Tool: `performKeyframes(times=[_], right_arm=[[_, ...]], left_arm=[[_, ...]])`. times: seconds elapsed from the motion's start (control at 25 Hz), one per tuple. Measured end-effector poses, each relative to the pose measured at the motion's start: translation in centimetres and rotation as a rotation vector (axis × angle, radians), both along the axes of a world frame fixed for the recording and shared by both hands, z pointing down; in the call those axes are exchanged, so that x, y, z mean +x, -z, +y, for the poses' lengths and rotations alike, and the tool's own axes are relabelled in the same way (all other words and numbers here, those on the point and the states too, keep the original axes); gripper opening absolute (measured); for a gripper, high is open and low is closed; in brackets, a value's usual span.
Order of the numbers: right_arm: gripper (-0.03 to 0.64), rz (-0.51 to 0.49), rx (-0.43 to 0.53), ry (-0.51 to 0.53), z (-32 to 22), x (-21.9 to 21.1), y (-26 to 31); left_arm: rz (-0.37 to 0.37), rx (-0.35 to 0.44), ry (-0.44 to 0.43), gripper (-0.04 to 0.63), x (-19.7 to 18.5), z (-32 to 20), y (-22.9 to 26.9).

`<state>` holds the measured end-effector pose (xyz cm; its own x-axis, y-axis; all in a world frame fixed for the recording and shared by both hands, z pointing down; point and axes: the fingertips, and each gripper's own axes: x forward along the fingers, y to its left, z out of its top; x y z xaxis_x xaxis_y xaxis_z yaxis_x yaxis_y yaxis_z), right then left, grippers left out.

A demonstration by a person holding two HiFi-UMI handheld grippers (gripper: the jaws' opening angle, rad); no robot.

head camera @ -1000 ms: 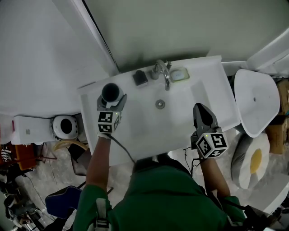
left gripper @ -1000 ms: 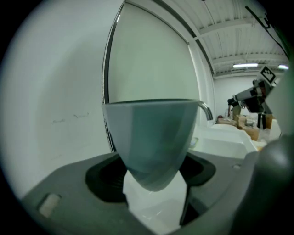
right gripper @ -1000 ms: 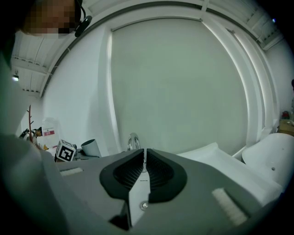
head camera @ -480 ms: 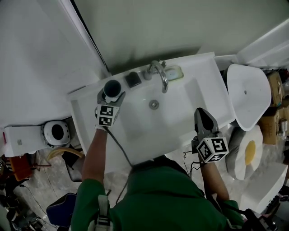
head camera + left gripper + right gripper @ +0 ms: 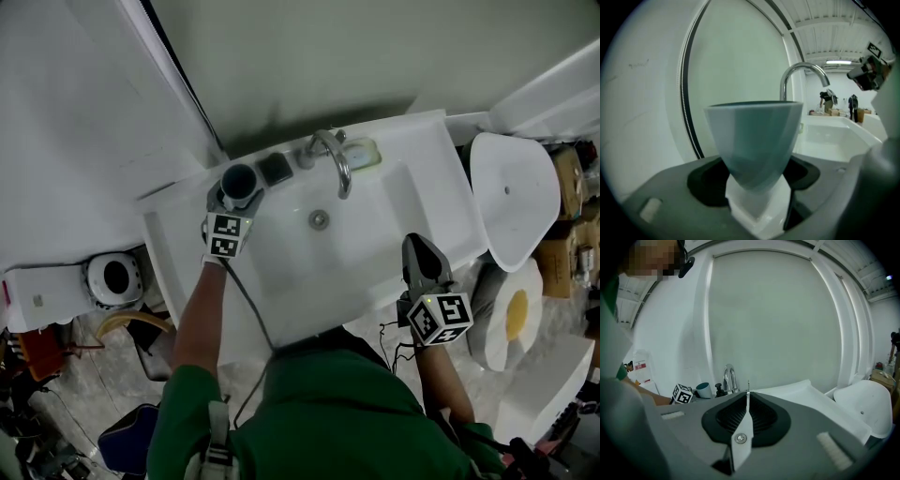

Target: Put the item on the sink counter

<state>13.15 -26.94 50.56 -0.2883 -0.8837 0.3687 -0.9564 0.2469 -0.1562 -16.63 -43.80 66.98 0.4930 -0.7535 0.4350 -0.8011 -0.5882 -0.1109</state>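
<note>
A teal-grey cup stands upright in my left gripper, whose jaws are shut on its lower part. It is over the back left corner of the white sink counter, close to the wall; whether its base touches the counter I cannot tell. In the left gripper view the cup fills the middle, with the left gripper closed round its foot. My right gripper hangs over the basin's front right edge, shut and holding nothing. In the right gripper view the right gripper has its jaws pressed together, and the cup shows far left.
A chrome faucet rises behind the basin, with a small black item to its left and a soap dish to its right. A white toilet lid stands at the right, a round white bin at the left.
My left gripper has carried the cup lower and further back toward the wall, beside the black item. The right gripper has hardly moved.
</note>
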Motion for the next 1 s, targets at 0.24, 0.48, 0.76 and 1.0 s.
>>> performKeyframes(times=[0.24,0.48,0.76,1.0], right_arm=[[0.017,-0.003,-0.011,0.006,0.2,-0.5,-0.4],[0.017,-0.004,-0.017,0.012,0.2,-0.6,-0.4],[0.017,-0.018,-0.019,0.012,0.4,-0.7,-0.5],[0.017,-0.033,-0.006,0.013,0.4,-0.6,-0.2]], left_arm=[[0.001,-0.029,0.016,0.34,-0.3,-0.6,-1.6],[0.012,-0.035,0.045,0.341,-0.3,-1.0,-2.2],[0.008,-0.054,0.052,0.335,-0.4,-1.0,-2.7],[-0.031,-0.101,0.062,0.387,-0.4,-0.8,-3.5]])
